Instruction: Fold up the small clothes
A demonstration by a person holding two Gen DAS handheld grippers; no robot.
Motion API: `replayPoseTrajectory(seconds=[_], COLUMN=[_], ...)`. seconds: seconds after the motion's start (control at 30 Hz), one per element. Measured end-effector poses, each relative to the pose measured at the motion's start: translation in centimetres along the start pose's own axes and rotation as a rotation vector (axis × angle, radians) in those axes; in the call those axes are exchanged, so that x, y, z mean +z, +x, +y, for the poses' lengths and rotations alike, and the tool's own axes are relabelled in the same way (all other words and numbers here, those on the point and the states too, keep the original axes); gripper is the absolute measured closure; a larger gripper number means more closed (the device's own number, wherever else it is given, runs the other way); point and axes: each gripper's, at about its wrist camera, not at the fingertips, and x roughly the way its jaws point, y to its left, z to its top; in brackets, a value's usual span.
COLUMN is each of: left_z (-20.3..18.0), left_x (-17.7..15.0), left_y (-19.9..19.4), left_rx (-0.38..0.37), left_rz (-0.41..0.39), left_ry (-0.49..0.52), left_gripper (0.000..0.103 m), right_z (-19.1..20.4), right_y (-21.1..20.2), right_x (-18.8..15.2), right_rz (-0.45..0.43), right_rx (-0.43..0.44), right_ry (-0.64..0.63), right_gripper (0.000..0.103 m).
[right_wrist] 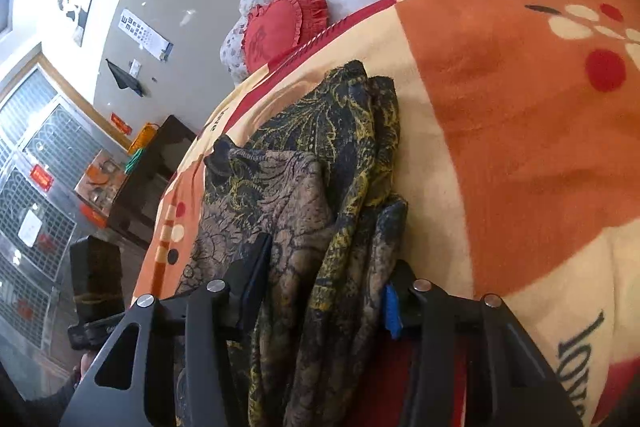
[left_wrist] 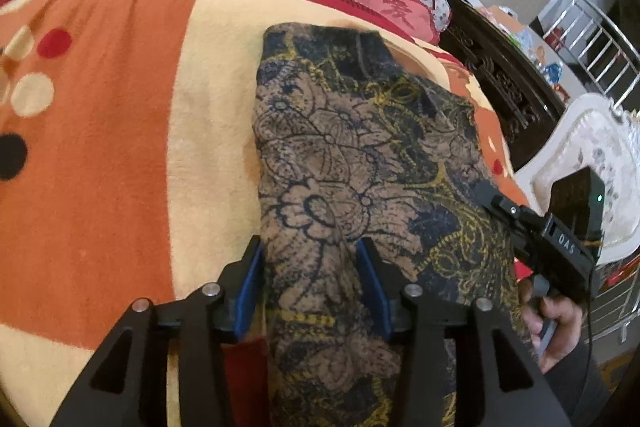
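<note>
On the bed's orange, cream and red fleece blanket (left_wrist: 120, 147) lies the dark navy and tan garment with yellow floral print (left_wrist: 360, 155), partly folded, running from 6 toward 12 o'clock in the left wrist view. The left gripper (left_wrist: 312, 283) has its blue-padded fingers (left_wrist: 250, 291) spread wide, straddling the near end of the cloth without pinching it. The fabric looks thin, limp and light; it will likely sag and slide, so corners or a doubled edge seem the best hold. The right gripper (right_wrist: 324, 287) also stands agape around bunched folds. Only the right wrist view shows the stacked layers (right_wrist: 360, 155); only the left shows the flat spread and the right device (left_wrist: 560, 239).
</note>
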Motion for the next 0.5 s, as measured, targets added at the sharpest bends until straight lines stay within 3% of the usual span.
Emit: replayPoseTrajectory(seconds=[0.07,0.1,0.17,0.3,0.5], left_z=[-0.3,-0.3,-0.5,-0.9,0.3], left_x=[0.0,-0.1,-0.3,-0.6,-0.6], left_y=[-0.3,-0.6,-1.4,-3.3,-5.5], left_rx=[0.014,0.009,0.015,0.006,0.034], left_rz=[-0.029,-0.046,-0.079,-0.124,-0.146], left_ry=[-0.013,-0.026,-0.033,-0.023,-0.023], left_gripper=[0.076,0.079,0.081,0.082,0.082], right_z=[-0.2,-0.3,0.4,1.9,3.6], right_y=[0.1,0.0,-0.4,-1.1,-0.2], right_x=[0.0,-0.1,-0.5,-0.7,-1.1], right_rz=[0.002,0.006,0.007,0.007,0.034], right_rx=[-0.027,-0.040,-0.068,-0.117,-0.112], right_ry=[0.002,-0.004,-0.048,-0.097,-0.120], right_gripper=[0.063,0.072,0.078,0.082,0.082])
